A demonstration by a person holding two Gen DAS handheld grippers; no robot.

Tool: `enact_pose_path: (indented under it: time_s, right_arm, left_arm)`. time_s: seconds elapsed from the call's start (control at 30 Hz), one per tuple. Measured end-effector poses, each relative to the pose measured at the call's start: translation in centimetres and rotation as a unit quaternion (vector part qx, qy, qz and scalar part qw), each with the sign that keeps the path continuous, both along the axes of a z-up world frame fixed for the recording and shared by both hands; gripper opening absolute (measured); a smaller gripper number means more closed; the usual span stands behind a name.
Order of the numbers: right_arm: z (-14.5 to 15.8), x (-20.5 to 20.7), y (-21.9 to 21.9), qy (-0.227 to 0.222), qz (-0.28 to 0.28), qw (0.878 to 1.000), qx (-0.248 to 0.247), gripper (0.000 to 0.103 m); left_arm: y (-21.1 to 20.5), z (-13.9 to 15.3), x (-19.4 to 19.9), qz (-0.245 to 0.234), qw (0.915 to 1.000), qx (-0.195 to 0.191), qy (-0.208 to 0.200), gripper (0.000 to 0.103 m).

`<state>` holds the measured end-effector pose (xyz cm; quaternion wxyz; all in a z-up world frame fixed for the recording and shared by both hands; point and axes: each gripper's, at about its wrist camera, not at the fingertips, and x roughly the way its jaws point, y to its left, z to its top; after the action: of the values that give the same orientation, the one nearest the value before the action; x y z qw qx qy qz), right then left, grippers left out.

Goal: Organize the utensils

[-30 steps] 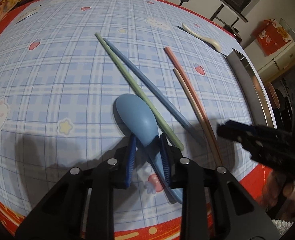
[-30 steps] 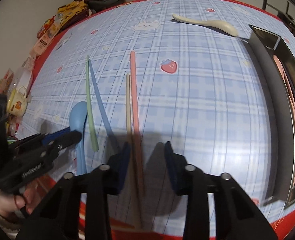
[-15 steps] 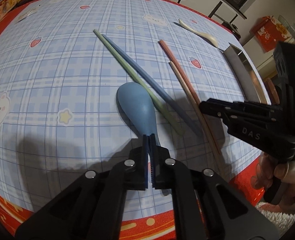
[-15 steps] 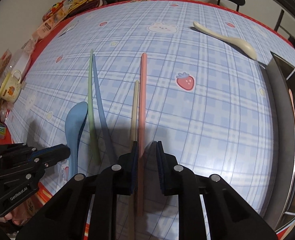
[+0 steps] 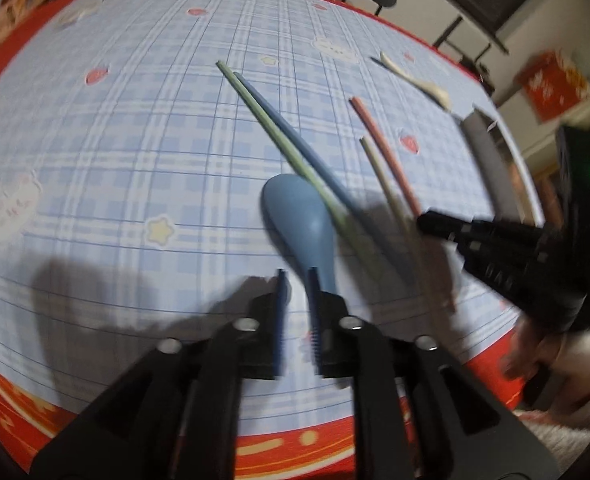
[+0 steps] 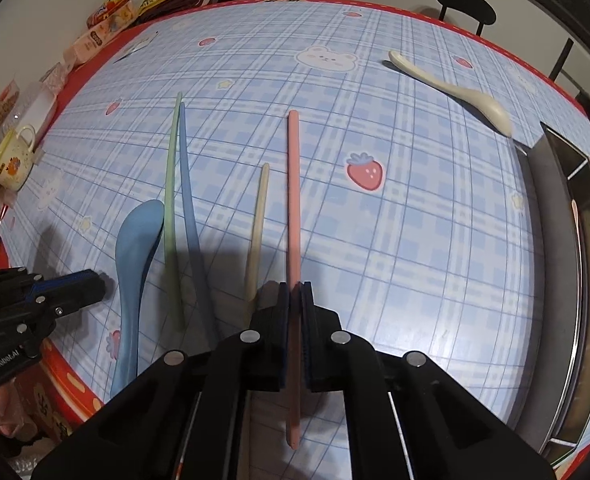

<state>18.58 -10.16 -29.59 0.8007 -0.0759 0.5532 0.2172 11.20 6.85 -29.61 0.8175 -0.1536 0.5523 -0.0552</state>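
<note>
Right gripper (image 6: 293, 292): jaws clamped on the pink chopstick (image 6: 293, 200), which runs forward between them — an off-centre hold risks pivoting. Left gripper (image 5: 296, 280): jaws have just reopened — blue spoon (image 5: 301, 216) handle beside the right-hand jaw, ungripped; closing may miss it.

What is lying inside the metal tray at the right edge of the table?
The metal tray shows a thin divider near its far end and reflections on its inner wall. Its near wall covers most of the floor, so whether utensils lie inside cannot be seen.
</note>
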Motion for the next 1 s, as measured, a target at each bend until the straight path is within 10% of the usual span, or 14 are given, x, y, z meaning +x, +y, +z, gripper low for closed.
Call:
enact_pose_path:
  time_s: [0.7,1.0]
  right_arm:
    - [0.1,-0.8,-1.1,0.008,0.003,1.0,0.009,0.006]
    - [0.1,-0.8,-1.1,0.005,0.005,1.0,0.01,0.006]
  left_arm:
    - [-2.3,-1.5,2.3,0.01,0.9988,-0.045,0.014,0.016]
    - [-5.8,-1.0,0.8,-0.066,0.9961,0.056,0.014,0.016]
